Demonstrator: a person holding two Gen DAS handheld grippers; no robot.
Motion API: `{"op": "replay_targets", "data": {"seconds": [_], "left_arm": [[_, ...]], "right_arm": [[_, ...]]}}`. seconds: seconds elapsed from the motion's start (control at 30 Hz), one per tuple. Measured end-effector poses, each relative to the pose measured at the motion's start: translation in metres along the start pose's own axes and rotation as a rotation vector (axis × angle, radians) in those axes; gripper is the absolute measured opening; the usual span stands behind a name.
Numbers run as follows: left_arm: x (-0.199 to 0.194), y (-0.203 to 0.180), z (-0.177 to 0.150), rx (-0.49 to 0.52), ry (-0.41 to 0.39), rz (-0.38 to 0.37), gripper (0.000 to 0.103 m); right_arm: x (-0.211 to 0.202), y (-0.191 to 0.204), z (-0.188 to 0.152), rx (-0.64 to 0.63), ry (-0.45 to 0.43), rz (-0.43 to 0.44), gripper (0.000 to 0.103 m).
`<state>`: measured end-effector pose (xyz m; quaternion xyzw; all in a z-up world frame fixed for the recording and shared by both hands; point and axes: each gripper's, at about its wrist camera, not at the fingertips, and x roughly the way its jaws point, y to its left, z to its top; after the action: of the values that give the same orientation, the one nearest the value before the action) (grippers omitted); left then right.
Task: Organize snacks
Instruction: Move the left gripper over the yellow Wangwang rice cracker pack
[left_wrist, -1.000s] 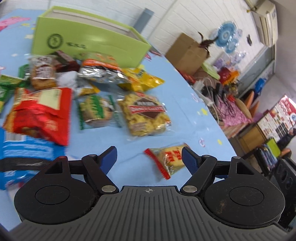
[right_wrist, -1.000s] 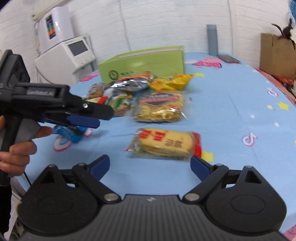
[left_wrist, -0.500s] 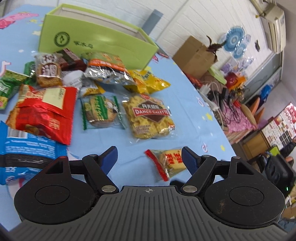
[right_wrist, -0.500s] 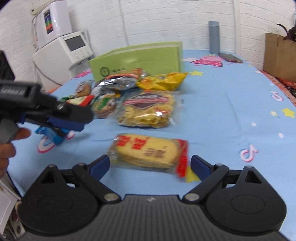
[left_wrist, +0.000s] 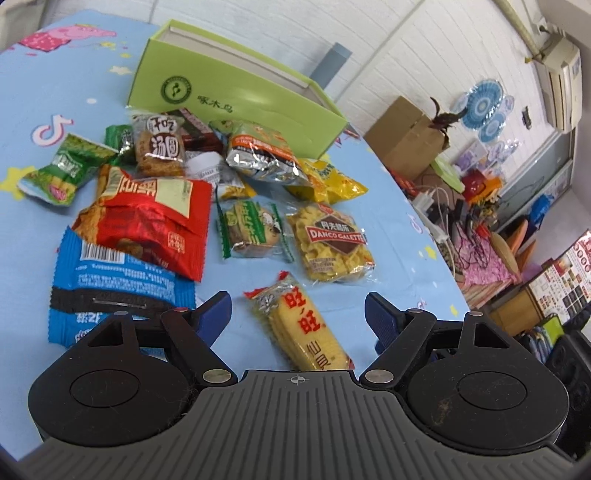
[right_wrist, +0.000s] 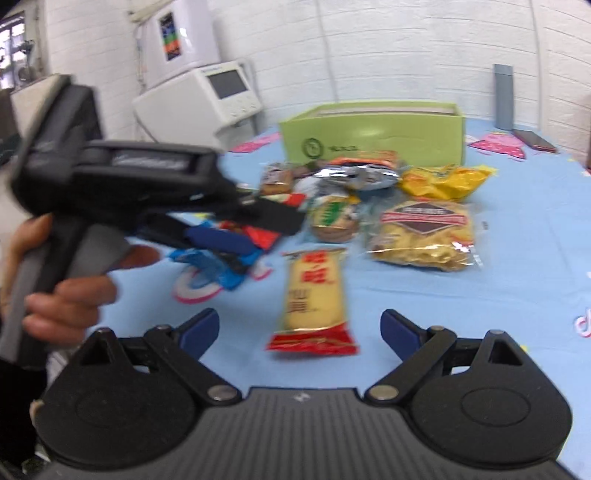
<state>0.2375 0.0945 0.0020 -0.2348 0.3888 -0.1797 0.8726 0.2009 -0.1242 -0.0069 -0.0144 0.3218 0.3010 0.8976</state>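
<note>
Roughly, by label:
Left gripper (left_wrist: 297, 317): jaws wide apart, nothing pinched; the yellow cracker pack (left_wrist: 300, 326) lies on the bench between them, untouched.
Right gripper (right_wrist: 299, 330): jaws spread wide, holding nothing; same cracker pack (right_wrist: 314, 295) lies lengthwise ahead, red end nearest, clear of both tips.
Left hand (right_wrist: 66, 291): wraps the other gripper's handle, seen blurred at the left of the right wrist view.
Snack pile: red bag (left_wrist: 147, 218), blue pack (left_wrist: 110, 288), waffle bag (left_wrist: 332, 243), green biscuit pack (left_wrist: 251, 229), silver pack (left_wrist: 262, 155), yellow bag (left_wrist: 332, 182), heaped near each other.
Green box (left_wrist: 229, 96): open-topped, behind the pile.
Bench (left_wrist: 55, 81): blue patterned cloth.
</note>
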Motion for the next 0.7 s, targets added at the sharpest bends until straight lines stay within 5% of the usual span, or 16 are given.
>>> {"op": "replay_targets", "data": {"seconds": [0.23,0.5,0.7], "left_arm": [[0.018,-0.005,-0.008,0.021,0.058,0.001,0.067],[0.031,-0.013,-0.01,0.062,0.072,0.047,0.068],[0.036,-0.021,-0.009,0.091,0.086,0.064,0.059]], "right_arm": [[0.027,0.009,-0.003,-0.064,0.05,0.011,0.094],[0.03,0.011,-0.016,-0.107,-0.012,-0.012,0.094],[0.031,0.016,-0.009,-0.126,0.02,-0.017,0.093]]}}
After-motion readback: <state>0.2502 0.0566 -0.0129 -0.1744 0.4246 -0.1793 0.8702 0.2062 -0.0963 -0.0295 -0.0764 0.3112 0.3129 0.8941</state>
